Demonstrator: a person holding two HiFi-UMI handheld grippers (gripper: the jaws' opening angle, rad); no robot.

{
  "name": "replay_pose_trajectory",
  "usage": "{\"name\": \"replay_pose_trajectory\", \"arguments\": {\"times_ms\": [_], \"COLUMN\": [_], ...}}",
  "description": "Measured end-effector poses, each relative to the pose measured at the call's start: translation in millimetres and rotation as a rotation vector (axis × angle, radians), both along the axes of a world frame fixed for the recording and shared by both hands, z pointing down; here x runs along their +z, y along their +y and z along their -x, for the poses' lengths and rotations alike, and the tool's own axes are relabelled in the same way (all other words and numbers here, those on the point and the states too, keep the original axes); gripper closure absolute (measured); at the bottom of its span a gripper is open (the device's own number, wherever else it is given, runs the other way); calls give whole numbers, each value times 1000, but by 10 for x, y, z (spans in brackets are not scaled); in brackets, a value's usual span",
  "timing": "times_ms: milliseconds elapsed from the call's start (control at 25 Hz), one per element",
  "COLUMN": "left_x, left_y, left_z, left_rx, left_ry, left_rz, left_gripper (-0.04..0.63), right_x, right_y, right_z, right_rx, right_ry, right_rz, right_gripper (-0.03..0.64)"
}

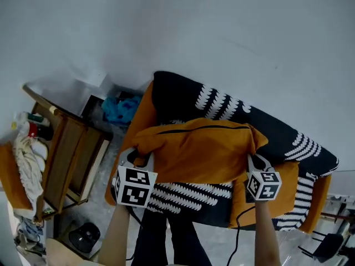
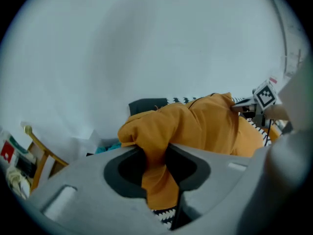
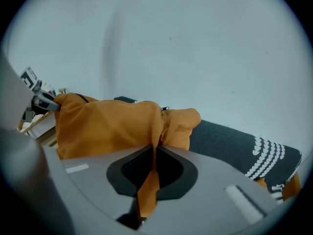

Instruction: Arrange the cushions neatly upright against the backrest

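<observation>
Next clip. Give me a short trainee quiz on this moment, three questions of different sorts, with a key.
1. True or false: the left gripper and the right gripper are each shut on the orange cushion.
2. Fill in: in the head view, the wooden side table stands at the orange sofa's ___ side.
3. The dark cover with the white pattern drapes over: A) the sofa, B) the side table, C) the floor.

Key: 1 true; 2 left; 3 A.
</observation>
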State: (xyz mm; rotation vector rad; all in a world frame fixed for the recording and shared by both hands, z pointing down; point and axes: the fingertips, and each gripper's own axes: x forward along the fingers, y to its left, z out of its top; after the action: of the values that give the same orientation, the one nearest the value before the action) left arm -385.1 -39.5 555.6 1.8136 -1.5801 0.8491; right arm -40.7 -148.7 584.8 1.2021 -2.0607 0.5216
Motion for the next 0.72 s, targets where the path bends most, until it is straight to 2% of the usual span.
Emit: {"name": "replay_pose_trajectory", "arguments": {"times_ms": [120, 440, 720], "left_x": [-209, -590, -533], "left_y": [-269, -806, -1218], "left_z": [-15, -191, -335], "left_rx": [49, 144, 225], "left_ry": [-24, -28, -33], "left_rz": [-34, -129, -179], "left_gripper": [472, 464, 449], "right_x": [-254, -843, -892], "right_y": [-54, -172, -313], "right_z": [-87, -381, -568], "right_rx": [38, 129, 178], "right_ry": [-26, -55, -51], "right_rz": [-49, -187, -247], "right_gripper": [598, 598, 597]}}
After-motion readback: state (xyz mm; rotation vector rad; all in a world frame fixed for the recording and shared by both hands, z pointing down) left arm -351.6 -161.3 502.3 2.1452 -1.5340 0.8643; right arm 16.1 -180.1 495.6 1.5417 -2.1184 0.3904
